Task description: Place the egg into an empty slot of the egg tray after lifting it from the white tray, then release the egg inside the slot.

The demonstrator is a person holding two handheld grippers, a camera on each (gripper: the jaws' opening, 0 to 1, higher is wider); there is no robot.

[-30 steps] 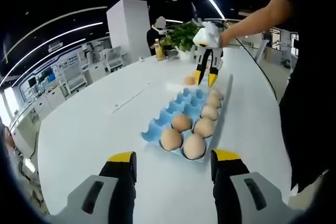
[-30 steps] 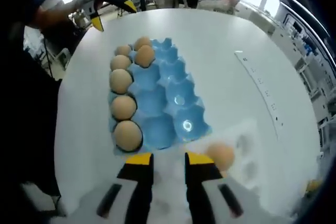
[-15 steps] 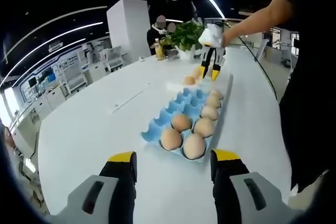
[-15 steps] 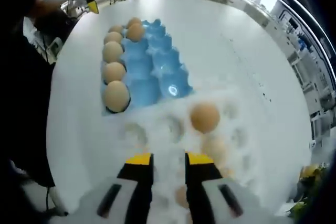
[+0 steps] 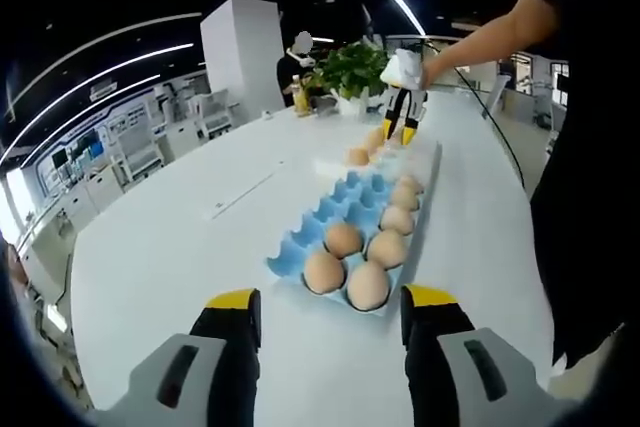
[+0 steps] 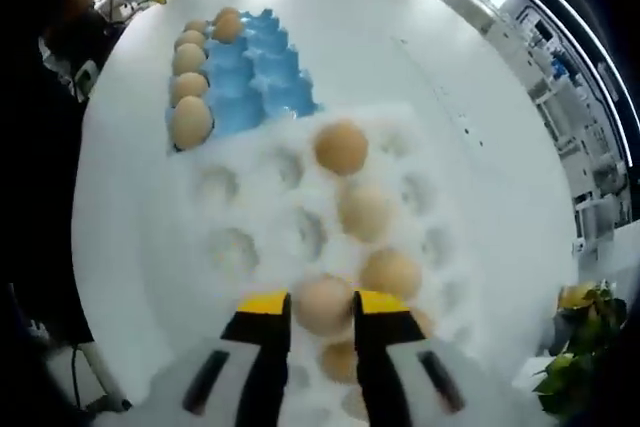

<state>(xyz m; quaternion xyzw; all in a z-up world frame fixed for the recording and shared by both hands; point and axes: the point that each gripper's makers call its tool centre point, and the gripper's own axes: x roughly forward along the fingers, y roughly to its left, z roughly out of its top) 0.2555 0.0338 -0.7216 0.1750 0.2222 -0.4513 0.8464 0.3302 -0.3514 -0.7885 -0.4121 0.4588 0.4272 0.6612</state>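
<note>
A broad white table (image 5: pixel 170 247) with a rounded edge carries a blue egg tray (image 5: pixel 345 209) and, touching its far end, a white tray (image 6: pixel 250 237). At the table's far edge stand a leafy green plant (image 5: pixel 350 67) and what may be a yellow bottle (image 5: pixel 298 97), too small to tell for sure.

Egg tray (image 5: pixel 340 222) on bench (image 5: pixel 170 247), eggs in near and right-side slots. White tray (image 6: pixel 250 247) butts its far end, eggs sitting in it. Right claw (image 6: pixel 310 309) over white tray, one egg (image 6: pixel 322 304) between jaws. Left claw (image 5: pixel 330 309) before egg tray.
</note>
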